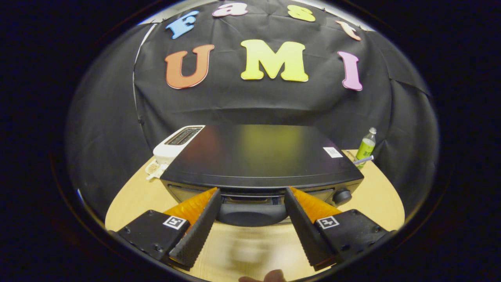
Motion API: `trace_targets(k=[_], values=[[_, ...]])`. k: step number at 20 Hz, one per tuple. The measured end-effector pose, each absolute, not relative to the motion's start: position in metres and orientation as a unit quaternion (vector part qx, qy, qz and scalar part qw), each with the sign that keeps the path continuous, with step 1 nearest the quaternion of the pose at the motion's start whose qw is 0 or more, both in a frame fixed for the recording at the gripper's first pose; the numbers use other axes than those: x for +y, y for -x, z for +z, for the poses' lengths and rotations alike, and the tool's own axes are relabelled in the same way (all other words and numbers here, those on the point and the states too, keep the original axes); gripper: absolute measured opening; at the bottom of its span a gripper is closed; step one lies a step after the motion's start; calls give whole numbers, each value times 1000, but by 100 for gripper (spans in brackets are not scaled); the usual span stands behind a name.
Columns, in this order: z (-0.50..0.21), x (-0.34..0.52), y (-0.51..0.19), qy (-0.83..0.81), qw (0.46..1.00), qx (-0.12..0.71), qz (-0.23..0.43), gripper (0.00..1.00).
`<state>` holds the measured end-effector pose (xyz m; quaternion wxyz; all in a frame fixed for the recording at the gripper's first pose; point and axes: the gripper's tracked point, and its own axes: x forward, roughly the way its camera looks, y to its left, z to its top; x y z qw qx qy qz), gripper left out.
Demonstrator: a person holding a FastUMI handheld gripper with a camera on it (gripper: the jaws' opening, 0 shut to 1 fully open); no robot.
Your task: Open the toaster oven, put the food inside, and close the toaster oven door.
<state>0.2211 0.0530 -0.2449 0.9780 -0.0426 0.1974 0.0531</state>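
A black toaster oven (pixel 258 154) stands on the wooden table (pixel 375 199), seen from above its flat top. Its door handle (pixel 252 211), a dark rounded bar along the top of the front, lies between my two fingertips. My gripper (pixel 252 196) is open, one finger on each side of the handle, and neither finger presses on it. A round knob (pixel 342 196) sits at the oven's front right. The door looks shut against the oven body. The food is hidden from me.
A white slot toaster (pixel 176 145) stands left of the oven, with a small dish (pixel 153 167) in front of it. A green bottle (pixel 366 148) and a striped stick (pixel 364 159) are at the right rear. A fingertip (pixel 270 277) shows below the fingers.
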Motion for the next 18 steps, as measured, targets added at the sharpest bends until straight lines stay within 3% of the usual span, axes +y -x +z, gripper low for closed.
trace_targets(k=[8, 13, 18], values=[[-297, 39, -143, 44, 969, 234, 64, 100], [-347, 26, -105, 49, 950, 299, 77, 100], [-312, 17, -72, 45, 951, 287, 104, 100]])
